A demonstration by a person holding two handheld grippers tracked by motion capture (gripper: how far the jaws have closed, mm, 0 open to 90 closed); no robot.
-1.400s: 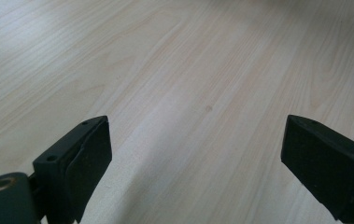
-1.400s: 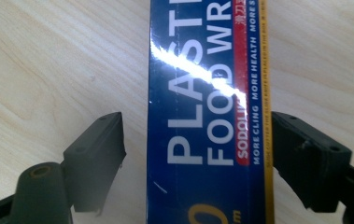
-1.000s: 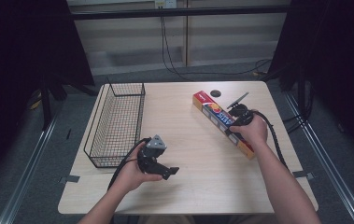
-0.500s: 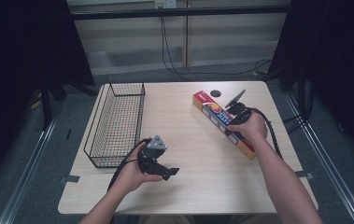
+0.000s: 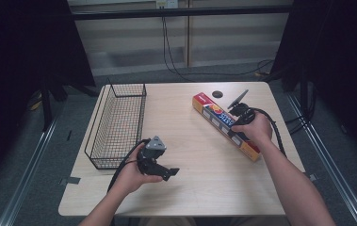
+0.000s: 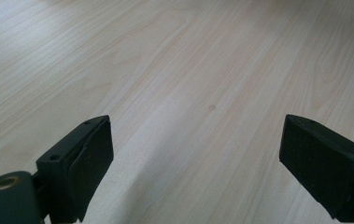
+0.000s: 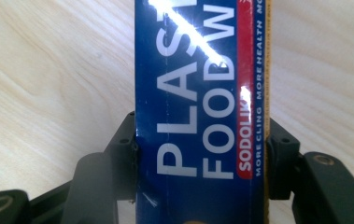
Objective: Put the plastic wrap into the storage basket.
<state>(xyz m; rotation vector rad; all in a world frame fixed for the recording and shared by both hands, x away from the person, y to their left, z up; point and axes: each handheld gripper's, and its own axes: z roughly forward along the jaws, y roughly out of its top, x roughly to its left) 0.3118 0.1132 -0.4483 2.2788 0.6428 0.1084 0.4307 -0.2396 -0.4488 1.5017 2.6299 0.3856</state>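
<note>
My right gripper [image 5: 240, 114] had its two black jaws pressed on both long sides of the long blue, red and yellow cardboard box of plastic food wrap [image 7: 202, 93]. The box lay flat on the pale wooden table [image 5: 204, 188], over on my right side, slanting from the far middle down toward the right edge. I was grasping it close to its middle.

My left gripper [image 5: 159, 167] was low over the bare wood near the front of the table. Its jaws were spread wide apart with nothing between them.

I thought a few things could go wrong. The box was long and its sides were smooth and shiny, so if I lifted it, one end might dip and the box might turn or slide in my jaws. If I squeezed too hard, the thin cardboard might bend in. The near end of the box was close to the table's right edge, so a push that way might send it off.

A black wire basket [image 5: 117, 123] stood on the left side of the table, well apart from the box. A small dark round hole [image 5: 217, 94] sat in the table just beyond the box's far end. My left hand [image 5: 131, 174] and its gripper were between the box and the basket, so they might get in the way.
</note>
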